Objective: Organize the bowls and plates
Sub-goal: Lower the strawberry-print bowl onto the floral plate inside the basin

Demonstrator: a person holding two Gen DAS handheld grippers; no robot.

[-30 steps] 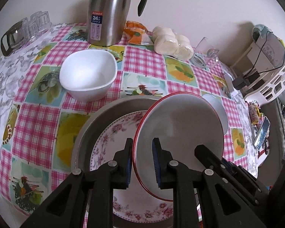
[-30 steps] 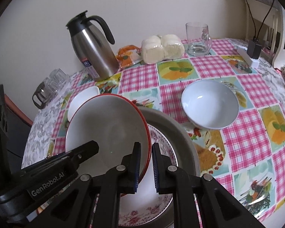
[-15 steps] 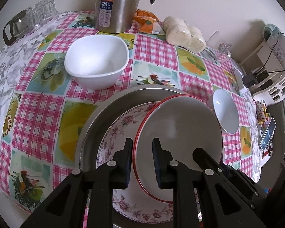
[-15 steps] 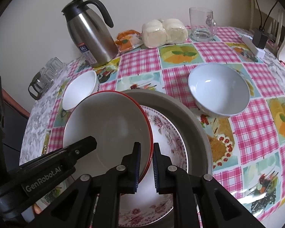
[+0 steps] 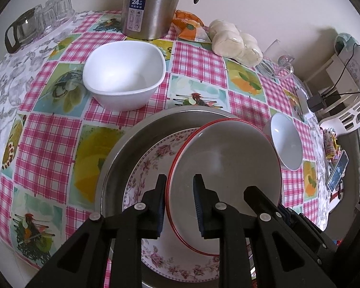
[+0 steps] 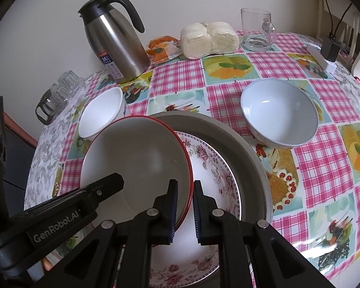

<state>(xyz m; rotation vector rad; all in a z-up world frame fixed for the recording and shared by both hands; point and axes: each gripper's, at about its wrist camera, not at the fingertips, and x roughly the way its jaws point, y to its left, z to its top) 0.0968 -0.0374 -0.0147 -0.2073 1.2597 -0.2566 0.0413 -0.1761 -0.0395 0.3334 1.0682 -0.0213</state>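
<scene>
A white plate with a red rim (image 5: 228, 163) hangs tilted over a floral plate (image 5: 151, 163) that lies in a metal basin (image 5: 136, 139). My left gripper (image 5: 178, 201) is shut on the plate's left rim. My right gripper (image 6: 184, 206) is shut on the right rim of the same plate (image 6: 136, 158). Each gripper's arm shows in the other's view. A white square bowl (image 5: 122, 74) stands behind the basin on the left. A pale blue round bowl (image 6: 278, 115) stands to the basin's right.
At the back of the checked tablecloth stand a steel thermos (image 6: 115, 43), a snack packet, wrapped buns (image 6: 208, 38) and a glass mug (image 6: 256, 28). Small glasses (image 5: 36, 24) sit at the far left edge. A power strip and a white rack lie off to the right.
Both cameras have tipped a little further down. The red-rimmed plate has sunk closer to the floral plate in the basin. Both grips on its rim are unchanged.
</scene>
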